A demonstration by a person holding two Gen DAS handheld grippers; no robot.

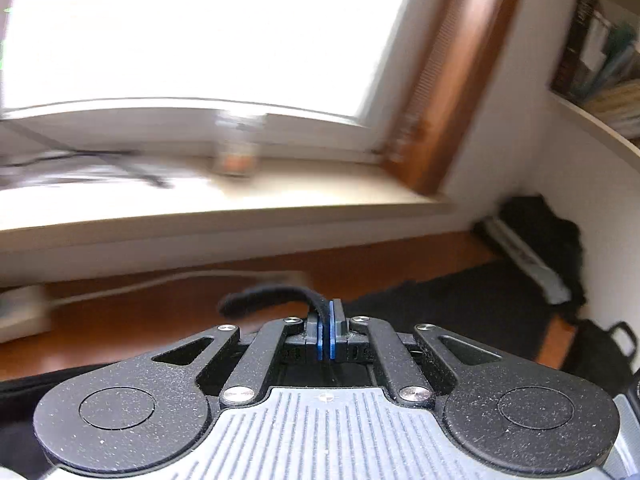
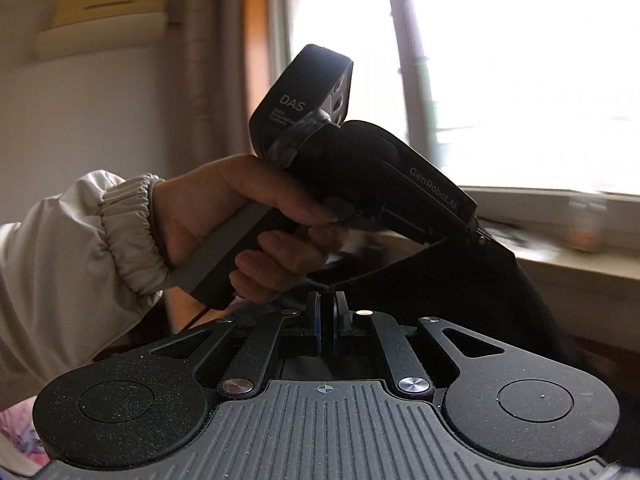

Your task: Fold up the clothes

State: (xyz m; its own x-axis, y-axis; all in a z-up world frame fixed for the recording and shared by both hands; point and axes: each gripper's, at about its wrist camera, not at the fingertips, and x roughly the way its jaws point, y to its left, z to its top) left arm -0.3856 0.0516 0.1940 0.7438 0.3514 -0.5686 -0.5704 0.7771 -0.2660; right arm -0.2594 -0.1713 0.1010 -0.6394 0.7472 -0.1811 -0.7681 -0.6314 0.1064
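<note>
Room: bright window (image 1: 192, 32) with a pale sill (image 1: 280, 196), a wooden floor (image 1: 120, 320) below it and a bookshelf (image 1: 600, 92) on the wall – much of it smeared by motion blur.
Garment: one dark piece of cloth (image 2: 460, 276), lifted off any surface and stretched in the air between the two tongs.
Left tongs (image 1: 326, 320): closed, with a black edge of the cloth (image 1: 272, 296) pinched between the blue pads.
Right tongs (image 2: 328, 312): closed, and a dark corner of the cloth seems caught at the tips – it is dim there.
Hand: one hand (image 2: 256, 216) in a pale sleeve (image 2: 80, 248) grips the handle of the left tool (image 2: 360, 168).
Risk, grip: both holds are thin bites at the very edge; a hard pull apart could slide the cloth out.
Risk, sill: a small jar (image 1: 236, 148) stands on the sill near the swing path, so a wide sweep might knock it.
Risk, fold: uneven height of the two corners would likely leave a crooked crease.
Count: two tongs, one garment, one jar, one hand in view.
</note>
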